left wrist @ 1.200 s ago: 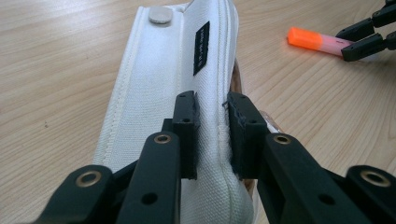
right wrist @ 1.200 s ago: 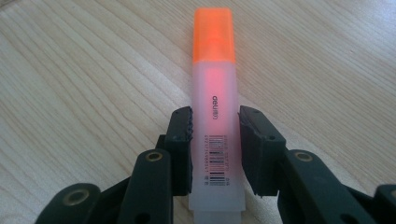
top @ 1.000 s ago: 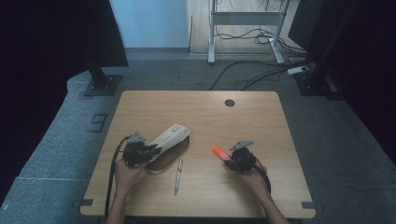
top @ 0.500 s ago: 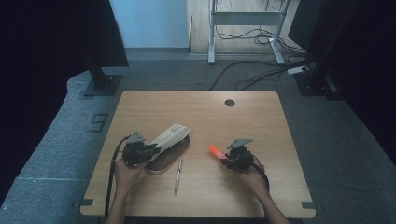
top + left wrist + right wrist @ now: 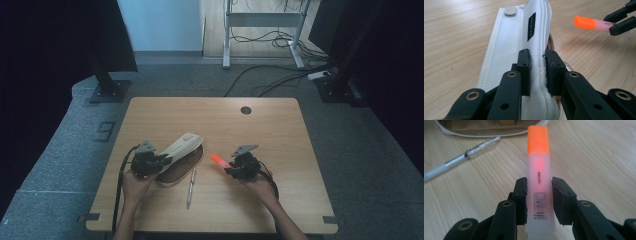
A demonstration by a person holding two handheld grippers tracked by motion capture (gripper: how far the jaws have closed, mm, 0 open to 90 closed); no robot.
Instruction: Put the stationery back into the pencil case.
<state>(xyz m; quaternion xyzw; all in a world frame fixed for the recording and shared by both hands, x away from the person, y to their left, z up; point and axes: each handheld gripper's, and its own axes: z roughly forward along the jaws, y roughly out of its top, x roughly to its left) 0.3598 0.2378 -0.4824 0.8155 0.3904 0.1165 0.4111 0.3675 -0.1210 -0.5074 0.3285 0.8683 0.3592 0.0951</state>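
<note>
— Highlighter (image 5: 538, 173): where is it?
— Above the table (image 5: 280, 130), pinched in the right gripper (image 5: 231, 170), cap toward the pouch (image 5: 181, 148).
— And the left gripper (image 5: 162, 160)?
— Clamped tight on the pouch's flap; a pen (image 5: 190, 186) lies beside it.

On the highlighter (image 5: 539, 182) you hold, you can read the brand "deli" in black letters along the pale barrel, just under the orange cap. Below it stands a barcode with small digits, too small to read. On the white pencil case (image 5: 524, 45) there is a narrow black label with tiny letters; you cannot read them. The print on the pen (image 5: 461, 160) is blurred also
</note>
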